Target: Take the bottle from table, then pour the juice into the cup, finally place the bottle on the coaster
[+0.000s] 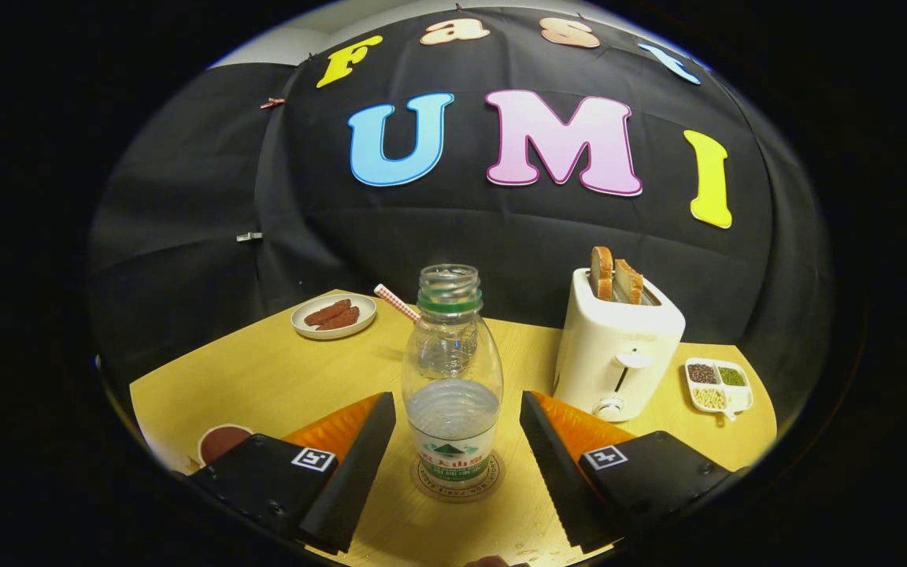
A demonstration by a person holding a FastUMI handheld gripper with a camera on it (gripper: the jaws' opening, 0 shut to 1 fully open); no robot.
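Gripper view: fingers (451, 465) spread around bottle (452, 378).

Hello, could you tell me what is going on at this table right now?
A hand-held gripper has its fingers open on either side of an uncapped bottle, touching neither side. The bottle stands upright on a round coaster on the table, partly filled with clear liquid. Beyond it are a toaster with bread and a plate.
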